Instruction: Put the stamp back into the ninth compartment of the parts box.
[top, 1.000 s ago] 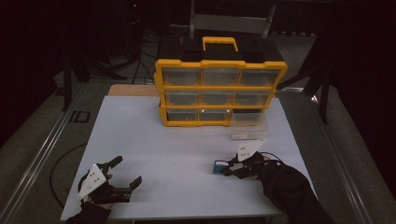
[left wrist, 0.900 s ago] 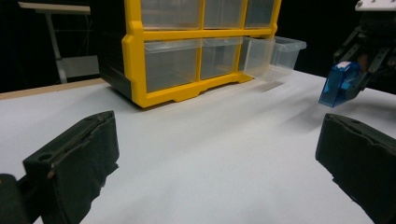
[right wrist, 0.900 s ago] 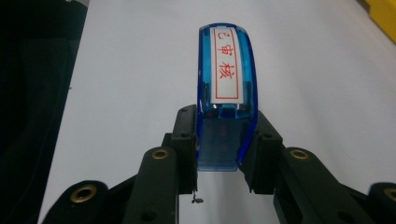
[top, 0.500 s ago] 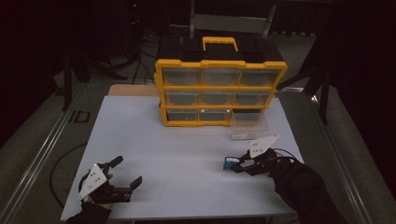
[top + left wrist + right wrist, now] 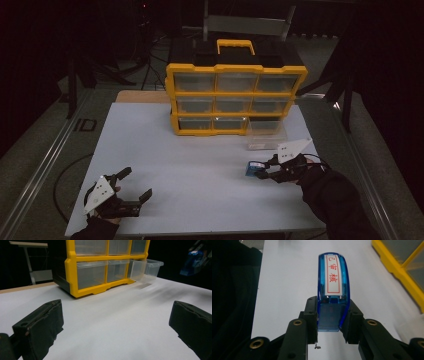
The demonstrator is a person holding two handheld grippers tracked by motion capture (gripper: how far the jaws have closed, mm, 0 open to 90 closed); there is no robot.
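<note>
A small blue translucent stamp [image 5: 333, 287] with a white label and red characters is clamped between the jaws of my right gripper [image 5: 332, 315]. In the high view that stamp [image 5: 255, 169] hangs just above the white table at the right, with the right gripper [image 5: 272, 170] shut on it. My left gripper [image 5: 134, 185] rests near the table's front left corner, its jaws wide apart and nothing between them. A yellow organiser [image 5: 235, 97] with clear drawers stands at the back. Its bottom right drawer [image 5: 267, 131] is pulled out.
The white table [image 5: 200, 165] has its front edge just below both grippers. The pulled-out clear drawer [image 5: 146, 267] juts toward the right gripper's side. A metal rail [image 5: 45, 165] runs along the table's left, and dark stands sit behind the organiser.
My right gripper with the blue stamp has shifted a little to the right and toward the pulled-out drawer. The left gripper has stayed in place, open.
</note>
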